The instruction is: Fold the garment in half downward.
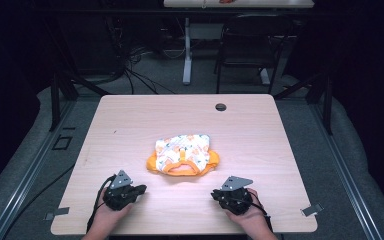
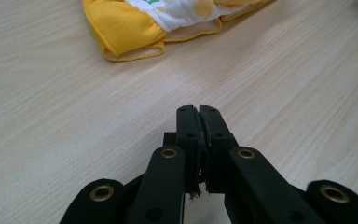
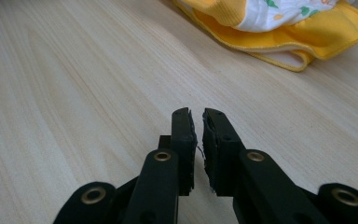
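Observation:
A small folded garment [image 1: 182, 155], white with orange prints and yellow-orange trim, lies flat at the table's middle. Its yellow hem appears at the top of the left gripper view [image 2: 121, 28] and the right gripper view [image 3: 279, 28]. My left gripper [image 1: 142, 190] rests near the front edge, left of the garment and apart from it. Its jaws [image 2: 198, 109] are shut with nothing between them. My right gripper [image 1: 214, 194] sits at the front right, also apart from the garment. Its pads [image 3: 196, 112] stand a narrow slit apart, holding nothing.
The light wooden table [image 1: 130, 120] has a round cable hole [image 1: 220, 107] near its far edge and metal clips [image 1: 312, 210] at the front corners. A dark chair [image 1: 250, 40] and loose cables stand on the floor beyond.

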